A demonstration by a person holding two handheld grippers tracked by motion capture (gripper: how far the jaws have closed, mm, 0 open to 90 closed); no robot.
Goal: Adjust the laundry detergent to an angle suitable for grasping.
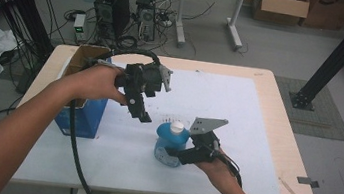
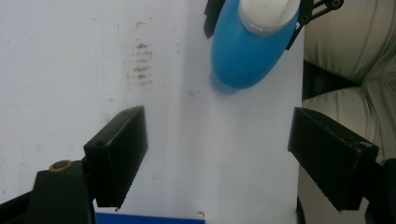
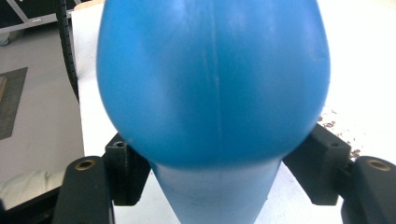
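Note:
A blue bottle [image 1: 170, 144] with a white cap [image 1: 176, 126] stands upright on the white mat [image 1: 237, 125] near the table's front. My right gripper [image 1: 172, 152] comes in from the right and is shut on the bottle's lower body. In the right gripper view the bottle [image 3: 212, 79] bulges between both jaws, which press its sides. My left gripper [image 1: 141, 108] hangs above the mat, up and left of the bottle, open and holding nothing. In the left gripper view its jaws stand wide apart [image 2: 219, 144], and the bottle [image 2: 247, 51] lies ahead of them.
A blue box [image 1: 79, 115] with an open cardboard top stands at the table's left, under my left forearm. Faint brown smudges [image 2: 140, 65] mark the mat. Computers [image 1: 116, 9] and cables sit on the floor behind the table. The table's front edge is close to the bottle.

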